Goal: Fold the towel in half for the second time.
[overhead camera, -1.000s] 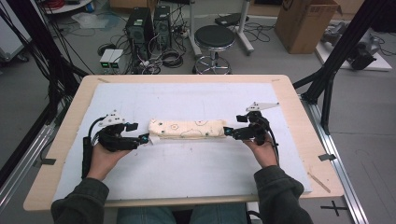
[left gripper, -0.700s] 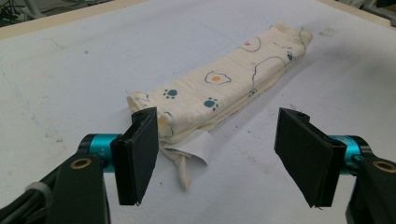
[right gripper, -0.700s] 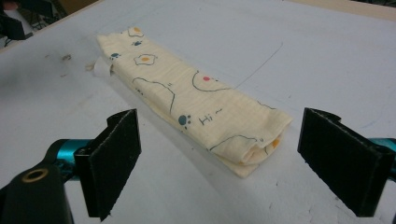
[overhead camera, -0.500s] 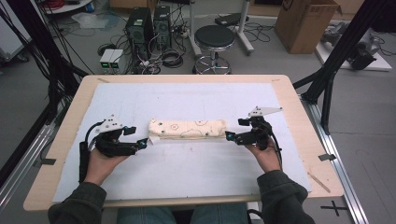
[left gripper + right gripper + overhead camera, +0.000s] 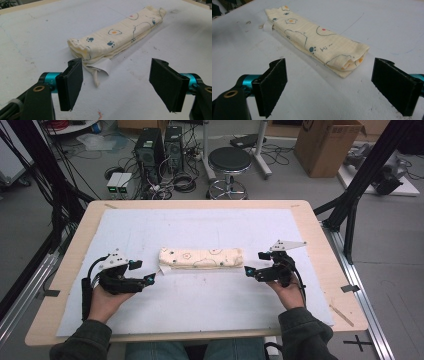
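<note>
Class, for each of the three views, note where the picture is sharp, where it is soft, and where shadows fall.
High view: even light, the folded cloth fairly soft in detail. Left gripper view: the cloth is sharp, the near pads slightly soft; a faint shadow lies under the cloth's edge. Right gripper view: print crisp on the cloth, with a dark shadow at the upper left corner.

Stool [image 5: 229, 160], cardboard box [image 5: 327, 142], computer towers [image 5: 160, 145]
</note>
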The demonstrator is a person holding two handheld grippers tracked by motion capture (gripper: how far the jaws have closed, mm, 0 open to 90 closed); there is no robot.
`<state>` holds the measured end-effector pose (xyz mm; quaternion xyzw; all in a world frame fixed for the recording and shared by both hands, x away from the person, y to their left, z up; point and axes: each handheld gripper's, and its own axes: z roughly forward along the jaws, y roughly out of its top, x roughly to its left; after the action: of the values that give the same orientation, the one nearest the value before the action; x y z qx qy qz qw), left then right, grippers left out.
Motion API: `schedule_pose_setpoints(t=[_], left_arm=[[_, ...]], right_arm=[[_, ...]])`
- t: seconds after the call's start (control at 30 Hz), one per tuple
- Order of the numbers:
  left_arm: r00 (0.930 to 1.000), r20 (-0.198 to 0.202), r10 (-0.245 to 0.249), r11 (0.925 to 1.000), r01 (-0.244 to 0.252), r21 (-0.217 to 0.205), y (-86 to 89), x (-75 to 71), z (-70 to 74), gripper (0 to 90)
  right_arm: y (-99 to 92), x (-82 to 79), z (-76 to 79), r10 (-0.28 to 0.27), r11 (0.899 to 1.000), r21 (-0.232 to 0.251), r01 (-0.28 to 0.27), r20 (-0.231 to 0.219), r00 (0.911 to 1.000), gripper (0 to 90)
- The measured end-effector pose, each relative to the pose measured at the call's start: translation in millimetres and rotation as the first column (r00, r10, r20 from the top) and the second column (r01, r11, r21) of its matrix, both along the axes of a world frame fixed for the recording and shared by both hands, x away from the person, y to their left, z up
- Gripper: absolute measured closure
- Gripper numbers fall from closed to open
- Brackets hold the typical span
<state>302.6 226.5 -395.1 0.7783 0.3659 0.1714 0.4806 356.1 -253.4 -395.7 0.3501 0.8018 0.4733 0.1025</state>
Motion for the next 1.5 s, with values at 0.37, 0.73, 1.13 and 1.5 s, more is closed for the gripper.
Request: schedule_pose_setpoints(t=[0.37,0.73,1.13,1.5], left_arm=[[0.9999,0.002,0.011,0.9998,-0.011,0.015,4.5,-11.1,-6.2,27.3],[0.9999,0.011,0.009,0.9997,-0.009,0.021,8.8,-22.2,-9.4,27.1],[0.9995,0.026,0.018,0.9995,-0.019,0.025,15.5,-34.6,-9.6,26.8],[0.999,0.035,0.028,0.9989,-0.029,0.038,20.7,-45.5,-11.3,26.1]], right_arm=[[-10.6,-10.4,-7.0,-0.01,1.0,-0.002,0.01,-0.004,0.9999,12.4],[-21.2,-20.1,-12.3,-0.027,1.0,-0.011,0.027,-0.001,0.9996,12.3],[-32.8,-32.2,-14.7,-0.046,0.999,-0.01,0.046,0.014,0.9988,12.3],[-44.2,-44.4,-17.2,-0.068,0.998,-0.005,0.068,0.023,0.9975,12.2]])
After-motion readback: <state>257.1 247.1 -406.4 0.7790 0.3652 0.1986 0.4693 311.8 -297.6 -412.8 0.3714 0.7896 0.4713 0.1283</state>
